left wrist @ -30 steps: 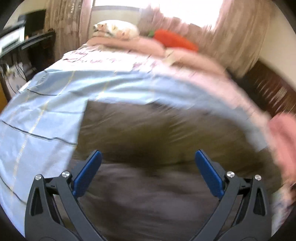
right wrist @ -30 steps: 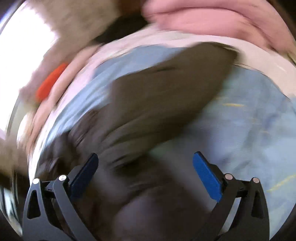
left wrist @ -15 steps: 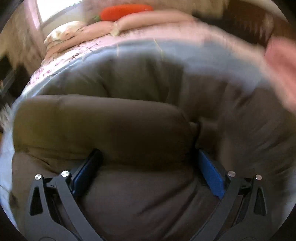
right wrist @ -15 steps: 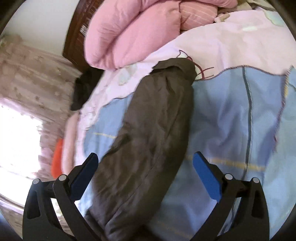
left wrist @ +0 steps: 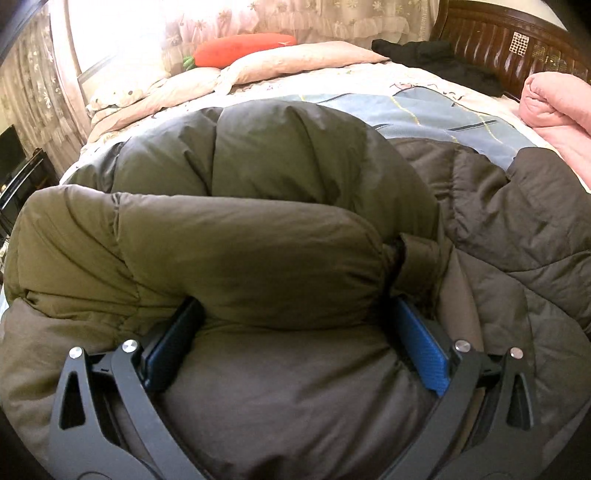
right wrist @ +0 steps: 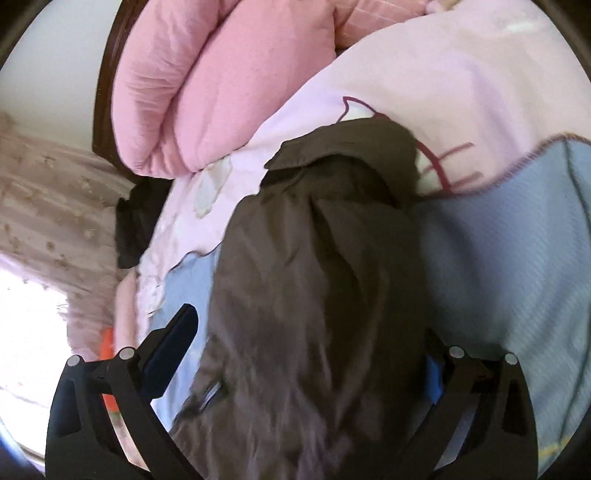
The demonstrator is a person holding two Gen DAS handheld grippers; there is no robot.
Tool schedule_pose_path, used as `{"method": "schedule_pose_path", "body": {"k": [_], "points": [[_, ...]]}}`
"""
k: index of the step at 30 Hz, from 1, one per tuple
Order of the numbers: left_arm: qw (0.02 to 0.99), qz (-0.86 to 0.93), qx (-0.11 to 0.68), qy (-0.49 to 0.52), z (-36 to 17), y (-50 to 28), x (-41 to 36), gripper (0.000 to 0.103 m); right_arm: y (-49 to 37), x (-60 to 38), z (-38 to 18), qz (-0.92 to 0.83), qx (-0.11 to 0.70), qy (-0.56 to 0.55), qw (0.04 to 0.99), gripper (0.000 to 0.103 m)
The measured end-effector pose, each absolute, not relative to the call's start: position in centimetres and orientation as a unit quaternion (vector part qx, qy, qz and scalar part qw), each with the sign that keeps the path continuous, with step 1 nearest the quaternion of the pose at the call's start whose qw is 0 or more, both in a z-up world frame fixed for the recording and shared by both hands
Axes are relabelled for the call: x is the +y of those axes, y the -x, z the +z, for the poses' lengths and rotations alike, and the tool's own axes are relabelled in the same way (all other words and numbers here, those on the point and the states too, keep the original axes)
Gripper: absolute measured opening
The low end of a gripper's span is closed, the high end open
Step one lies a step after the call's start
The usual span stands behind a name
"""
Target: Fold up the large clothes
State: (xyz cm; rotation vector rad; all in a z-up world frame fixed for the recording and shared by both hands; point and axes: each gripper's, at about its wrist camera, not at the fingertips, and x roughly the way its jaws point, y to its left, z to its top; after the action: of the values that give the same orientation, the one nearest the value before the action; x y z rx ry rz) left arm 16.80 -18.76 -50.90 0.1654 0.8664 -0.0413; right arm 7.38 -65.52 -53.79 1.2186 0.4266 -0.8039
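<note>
No brand, label or writing can be read on anything here. The olive-brown padded coat [left wrist: 258,229] fills most of the left wrist view, lying on the bed; a thick puffy fold of it sits between the blue pads of the left gripper [left wrist: 295,332], whose jaws stand wide with both pads pressed against the sides of that roll. To the right of the frame the coat's darker quilted lining [left wrist: 517,221] lies spread out.

In the right wrist view a sleeve [right wrist: 314,277] of the same coat runs from the lower middle up to the centre, its cuff end resting on the pale pink part of the bedcover. The right gripper [right wrist: 306,354] straddles it: its jaws are wide and have just been narrowing, the sleeve between them. The left pad stands clear of the cloth over the cover; the right pad is mostly hidden behind the sleeve's edge, so contact there I cannot tell.

The blue and pink bedcover [left wrist: 443,110] lies under everything. A rolled pink quilt [right wrist: 184,92] sits at the upper left of the right view. Upper left in the left view lies a carrot-shaped cushion [left wrist: 240,48] on beige pillows [left wrist: 288,61], a black garment [left wrist: 443,59] by the dark wooden headboard [left wrist: 498,33], and flowered curtains [left wrist: 295,14] beyond.
</note>
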Motion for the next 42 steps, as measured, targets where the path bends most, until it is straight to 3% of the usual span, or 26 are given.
{"method": "schedule_pose_path", "body": {"k": [1,2,3,6,8,13,21,28,32,35,42], "points": [[0.905,-0.020,0.418,-0.080,-50.9,-16.7,-18.8,0.101,-7.7,-65.3,-53.6,-0.385,0.198,-0.528,0.731,0.083],[0.905,-0.020,0.417,-0.080,-50.9,-16.6,-18.8,0.101,-8.1,-65.2,-53.5,-0.401,0.205,-0.508,0.734,0.059],[0.905,-0.021,0.417,-0.079,-50.9,-16.6,-18.8,0.101,-8.4,-65.1,-53.7,-0.408,0.211,-0.493,0.739,0.042],[0.906,-0.021,0.416,-0.080,-50.9,-16.6,-18.8,0.101,-7.4,-65.3,-54.4,-0.381,0.186,-0.528,0.736,0.020],[0.905,-0.021,0.417,-0.080,-50.9,-16.6,-18.7,0.101,-6.1,-65.5,-54.4,-0.341,0.140,-0.572,0.733,0.015],[0.905,-0.021,0.417,-0.079,-50.9,-16.6,-18.8,0.101,-6.3,-66.2,-51.5,-0.301,0.156,-0.581,0.740,0.011],[0.905,-0.025,0.417,-0.077,-50.7,-16.4,-18.7,0.101,-10.8,-60.0,-38.6,-0.162,0.151,-0.498,0.838,0.011],[0.937,-0.053,0.345,0.007,-43.2,-13.9,-14.6,0.101,-16.0,-45.5,-29.8,-0.003,0.200,-0.335,0.921,0.011],[0.955,-0.003,0.293,0.049,-36.5,-10.7,-8.2,0.101,-17.0,-36.8,-29.4,0.099,0.224,-0.336,0.909,0.011],[0.953,0.051,0.294,0.058,-34.7,-8.7,-3.3,0.101,-17.2,-27.6,-30.4,0.162,0.273,-0.275,0.908,0.011],[0.910,0.178,0.372,-0.051,-39.2,-6.1,3.7,0.101,-13.3,-12.5,-36.1,0.260,0.368,-0.118,0.885,0.011]]}}
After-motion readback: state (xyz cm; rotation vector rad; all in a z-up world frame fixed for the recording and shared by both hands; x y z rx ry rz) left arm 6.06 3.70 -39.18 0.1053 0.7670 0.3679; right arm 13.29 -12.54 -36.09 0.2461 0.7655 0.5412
